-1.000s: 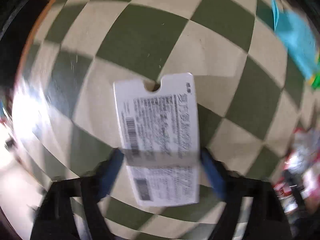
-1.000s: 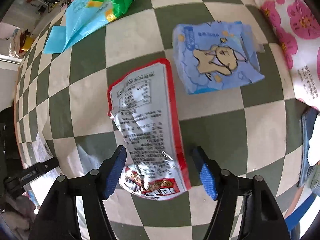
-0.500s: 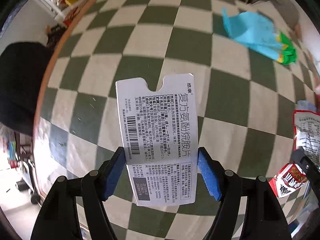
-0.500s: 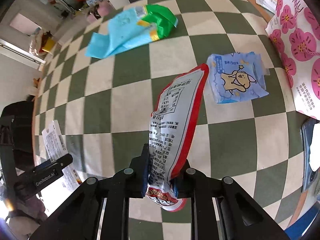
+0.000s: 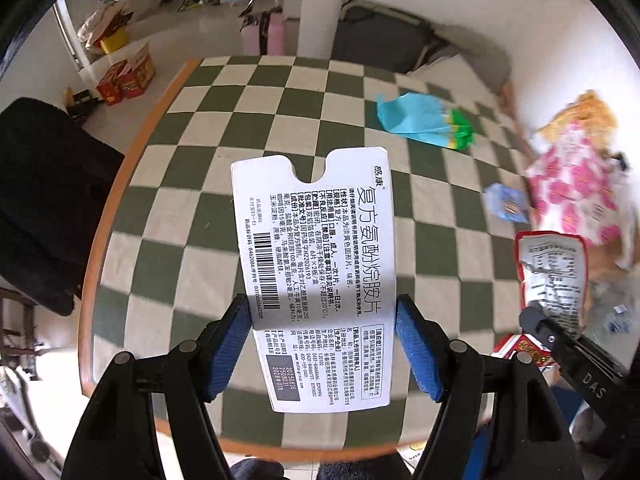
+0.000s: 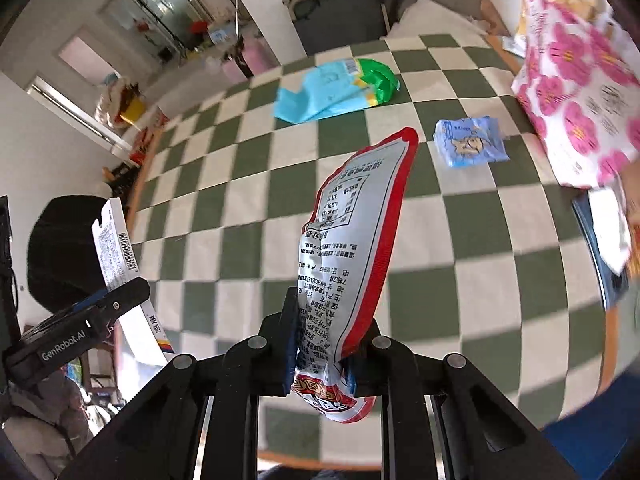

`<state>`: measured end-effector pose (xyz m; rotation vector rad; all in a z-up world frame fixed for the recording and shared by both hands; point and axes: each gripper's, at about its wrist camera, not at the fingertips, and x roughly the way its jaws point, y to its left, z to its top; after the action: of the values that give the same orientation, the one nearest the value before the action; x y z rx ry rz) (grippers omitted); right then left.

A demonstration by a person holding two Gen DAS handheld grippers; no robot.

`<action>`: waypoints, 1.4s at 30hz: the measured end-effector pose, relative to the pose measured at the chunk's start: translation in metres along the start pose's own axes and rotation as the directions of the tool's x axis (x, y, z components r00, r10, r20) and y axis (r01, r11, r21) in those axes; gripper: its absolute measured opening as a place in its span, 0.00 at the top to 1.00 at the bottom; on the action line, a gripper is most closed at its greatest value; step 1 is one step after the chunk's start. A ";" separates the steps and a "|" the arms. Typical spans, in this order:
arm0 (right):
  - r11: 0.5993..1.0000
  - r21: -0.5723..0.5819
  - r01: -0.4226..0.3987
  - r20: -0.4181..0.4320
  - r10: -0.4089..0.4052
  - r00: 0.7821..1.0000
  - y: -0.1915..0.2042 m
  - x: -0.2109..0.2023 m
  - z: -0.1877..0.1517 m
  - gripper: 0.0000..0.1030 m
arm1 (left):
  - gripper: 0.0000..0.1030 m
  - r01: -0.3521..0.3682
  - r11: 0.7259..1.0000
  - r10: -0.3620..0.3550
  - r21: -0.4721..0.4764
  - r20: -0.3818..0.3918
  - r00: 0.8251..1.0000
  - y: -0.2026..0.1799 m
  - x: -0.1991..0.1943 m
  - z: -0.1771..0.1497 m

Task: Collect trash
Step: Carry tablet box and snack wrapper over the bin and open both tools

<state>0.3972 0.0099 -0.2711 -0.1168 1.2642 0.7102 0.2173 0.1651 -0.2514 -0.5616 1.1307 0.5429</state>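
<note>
My left gripper [image 5: 322, 344] is shut on a flattened white medicine box [image 5: 316, 264] with a barcode and holds it up above the checkered table [image 5: 200, 184]. The box also shows in the right wrist view [image 6: 120, 256]. My right gripper [image 6: 328, 344] is shut on a red and silver snack wrapper [image 6: 352, 232], lifted off the table; the wrapper also shows at the right of the left wrist view [image 5: 552, 276]. A cyan and green bag [image 6: 336, 90] and a small blue packet [image 6: 470, 142] lie on the table beyond.
A pink flowered bag [image 6: 580, 108] stands at the table's right side. A dark tablet with white paper [image 6: 604, 240] lies at the right edge. A black chair back [image 5: 44, 200] is at the left, past the table's orange rim [image 5: 116, 188].
Both grippers have risen and tilted up from the table. My right gripper has shut on the snack wrapper and lifted it. My left gripper keeps the medicine box.
</note>
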 end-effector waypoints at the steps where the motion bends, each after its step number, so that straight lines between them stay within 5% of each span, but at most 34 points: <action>1: 1.000 0.007 -0.005 0.015 0.005 1.000 0.005 -0.009 -0.013 0.82 | 0.33 0.018 1.000 -0.018 0.008 0.002 1.000 0.009 -0.011 -0.014; 8: 0.998 0.069 0.003 0.058 -0.007 0.998 0.048 -0.059 -0.150 0.82 | 0.33 0.108 0.994 -0.108 0.002 -0.065 0.992 0.092 -0.039 -0.126; 14: 0.996 0.089 0.016 -0.093 -0.007 0.996 0.071 -0.039 -0.273 0.82 | 0.32 0.075 0.996 -0.083 -0.043 -0.245 0.966 0.149 0.001 -0.227; 18: 0.992 0.121 0.037 -0.235 -0.007 0.972 0.061 0.024 -0.343 0.82 | 0.32 0.024 0.998 -0.046 -0.063 -0.373 0.927 0.170 0.081 -0.279; 24: 0.985 0.150 0.090 -0.371 -0.028 0.928 0.017 0.181 -0.424 0.82 | 0.32 -0.025 0.994 -0.036 -0.111 -0.512 0.858 0.193 0.251 -0.338; 31: 0.985 0.145 0.092 -0.447 -0.018 0.894 -0.027 0.352 -0.462 0.81 | 0.31 -0.011 0.992 -0.067 -0.124 -0.608 0.791 0.204 0.403 -0.377; 33: 0.986 0.133 0.100 -0.500 -0.020 0.866 -0.034 0.395 -0.468 0.75 | 0.18 -0.027 0.992 -0.055 -0.122 -0.620 0.783 0.208 0.423 -0.383; 34: 0.985 0.135 0.108 -0.532 -0.019 0.847 -0.038 0.414 -0.473 0.69 | 0.03 -0.033 0.991 -0.056 -0.131 -0.619 0.783 0.211 0.429 -0.385; 35: 0.984 0.152 0.097 -0.542 0.001 0.841 -0.041 0.424 -0.477 0.64 | 0.00 -0.040 0.990 -0.050 -0.132 -0.613 0.789 0.213 0.429 -0.386; 38: 0.986 0.153 0.066 -0.505 0.021 0.863 -0.044 0.427 -0.480 0.41 | 0.00 -0.083 0.992 0.012 -0.093 -0.588 0.809 0.216 0.419 -0.386; 40: 0.989 0.121 0.080 -0.487 -0.011 0.873 -0.044 0.418 -0.479 0.35 | 0.00 -0.121 0.992 0.074 -0.047 -0.561 0.825 0.211 0.404 -0.386; 42: 0.991 0.074 0.114 -0.482 -0.065 0.874 -0.041 0.407 -0.477 0.14 | 0.00 -0.144 0.990 0.123 -0.002 -0.510 0.851 0.206 0.387 -0.385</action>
<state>0.0735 -0.0669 -0.8044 -0.2808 1.7564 0.5499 -0.0515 0.1083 -0.7657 -0.6875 1.6778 0.5529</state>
